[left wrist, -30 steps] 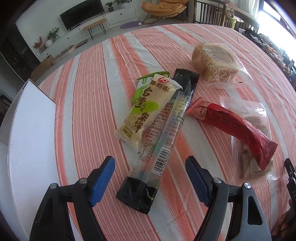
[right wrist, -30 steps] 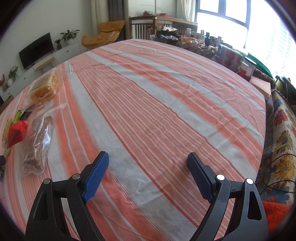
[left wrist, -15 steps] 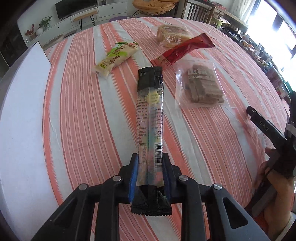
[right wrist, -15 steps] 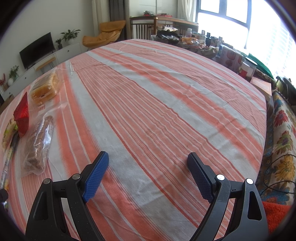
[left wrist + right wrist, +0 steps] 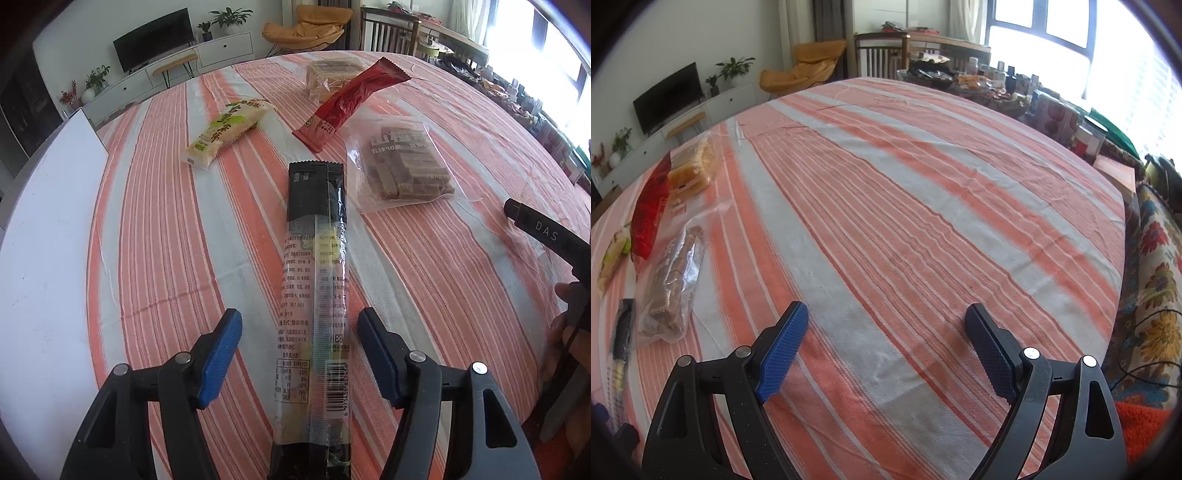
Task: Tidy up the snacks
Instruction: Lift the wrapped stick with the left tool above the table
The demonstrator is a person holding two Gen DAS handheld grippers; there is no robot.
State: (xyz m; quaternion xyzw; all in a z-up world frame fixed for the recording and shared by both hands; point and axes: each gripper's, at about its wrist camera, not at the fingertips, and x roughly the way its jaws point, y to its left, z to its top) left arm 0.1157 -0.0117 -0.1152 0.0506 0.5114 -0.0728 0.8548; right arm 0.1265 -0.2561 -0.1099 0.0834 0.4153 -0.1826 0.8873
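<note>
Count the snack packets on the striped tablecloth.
5: long black packet between the left gripper's open jaws; brown-bar bag right; red packet and bread bag behind; green-white packet left.

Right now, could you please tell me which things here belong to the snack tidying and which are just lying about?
For the job: long black packet, green rice-cracker pack, red packet, clear bag of brown bars, bagged cake.

Lying about: white board, striped tablecloth, television, orange chair.
</note>
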